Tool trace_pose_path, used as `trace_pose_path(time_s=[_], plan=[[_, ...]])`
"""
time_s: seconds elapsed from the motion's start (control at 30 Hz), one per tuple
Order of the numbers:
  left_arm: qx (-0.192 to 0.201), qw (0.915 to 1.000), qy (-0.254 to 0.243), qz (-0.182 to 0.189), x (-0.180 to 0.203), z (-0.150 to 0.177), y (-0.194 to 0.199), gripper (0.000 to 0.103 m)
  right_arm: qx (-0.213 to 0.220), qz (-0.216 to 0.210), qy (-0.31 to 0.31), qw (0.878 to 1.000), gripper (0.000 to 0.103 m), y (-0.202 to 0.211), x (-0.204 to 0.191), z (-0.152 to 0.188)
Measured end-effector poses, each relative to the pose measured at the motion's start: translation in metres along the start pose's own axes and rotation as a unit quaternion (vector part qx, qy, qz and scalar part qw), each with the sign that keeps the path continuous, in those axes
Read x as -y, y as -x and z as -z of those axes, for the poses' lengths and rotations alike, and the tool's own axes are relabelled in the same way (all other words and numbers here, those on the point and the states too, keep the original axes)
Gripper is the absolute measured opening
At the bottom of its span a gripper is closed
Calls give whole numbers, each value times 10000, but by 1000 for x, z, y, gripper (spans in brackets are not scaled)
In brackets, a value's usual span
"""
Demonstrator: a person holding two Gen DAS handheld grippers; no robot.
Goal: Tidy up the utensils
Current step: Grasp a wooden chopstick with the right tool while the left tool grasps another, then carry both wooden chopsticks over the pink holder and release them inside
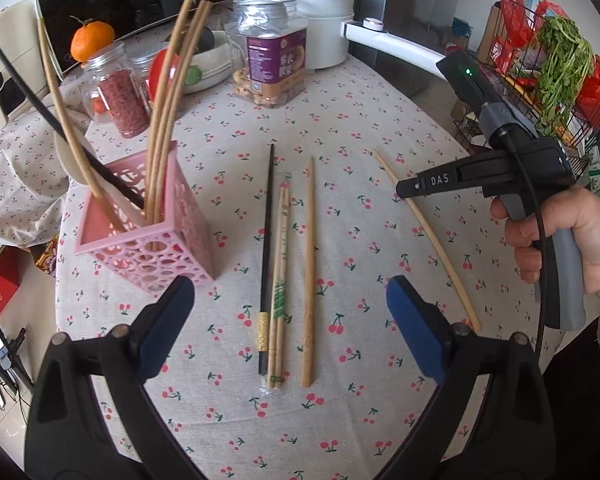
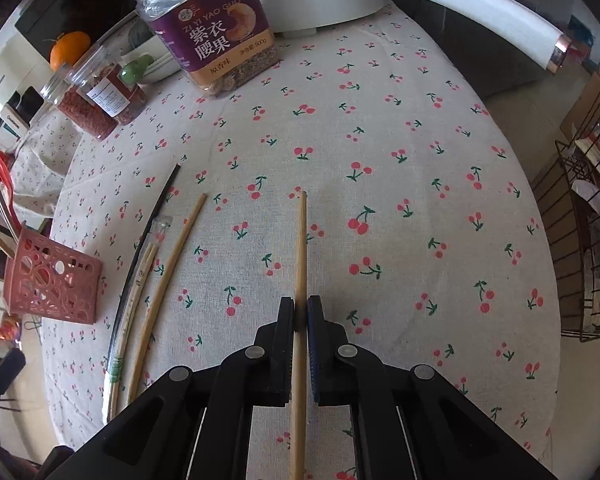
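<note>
A pink perforated holder [image 1: 148,236] stands at the table's left with several long chopsticks [image 1: 168,112] in it; it also shows in the right wrist view [image 2: 52,288]. A black chopstick [image 1: 267,248], a wrapped bamboo pair [image 1: 280,284] and a wooden chopstick [image 1: 309,272] lie side by side mid-table. My left gripper [image 1: 292,304] is open above their near ends. My right gripper [image 2: 301,312] is shut on a pale wooden chopstick [image 2: 301,248] lying at the right [image 1: 428,236]; its body [image 1: 480,176] shows in the left wrist view.
A cashew jar [image 1: 270,52], two jars of red grains [image 1: 118,92], an orange [image 1: 92,40], a bowl [image 1: 208,68] and a white cooker [image 1: 312,16] stand at the table's far side. A wire rack [image 1: 556,72] with greens stands at the right. The cloth [image 2: 380,200] has a cherry print.
</note>
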State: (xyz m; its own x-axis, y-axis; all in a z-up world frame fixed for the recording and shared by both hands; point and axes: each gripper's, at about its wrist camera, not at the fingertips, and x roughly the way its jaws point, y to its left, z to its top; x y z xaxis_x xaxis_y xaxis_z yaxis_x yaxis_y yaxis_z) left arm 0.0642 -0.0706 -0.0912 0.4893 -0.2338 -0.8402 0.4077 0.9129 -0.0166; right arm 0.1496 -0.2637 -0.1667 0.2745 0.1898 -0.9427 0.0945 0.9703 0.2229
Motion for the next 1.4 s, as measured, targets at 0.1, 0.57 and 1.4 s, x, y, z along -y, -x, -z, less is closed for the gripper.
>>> trace_pose_path(time_s=[0.1,0.57,1.4], plan=[[-336,9987,18,374,12,-11,-19,67,31,-128,-64,9999,6,12,12,2],[-976,9939,430,274,23,-59,-99,24,250,-457,-79,9986,6,51,43,12],[-424,9990,56,85,24,-64,-56,7,679,-791,289,9941,6,87,14,26]])
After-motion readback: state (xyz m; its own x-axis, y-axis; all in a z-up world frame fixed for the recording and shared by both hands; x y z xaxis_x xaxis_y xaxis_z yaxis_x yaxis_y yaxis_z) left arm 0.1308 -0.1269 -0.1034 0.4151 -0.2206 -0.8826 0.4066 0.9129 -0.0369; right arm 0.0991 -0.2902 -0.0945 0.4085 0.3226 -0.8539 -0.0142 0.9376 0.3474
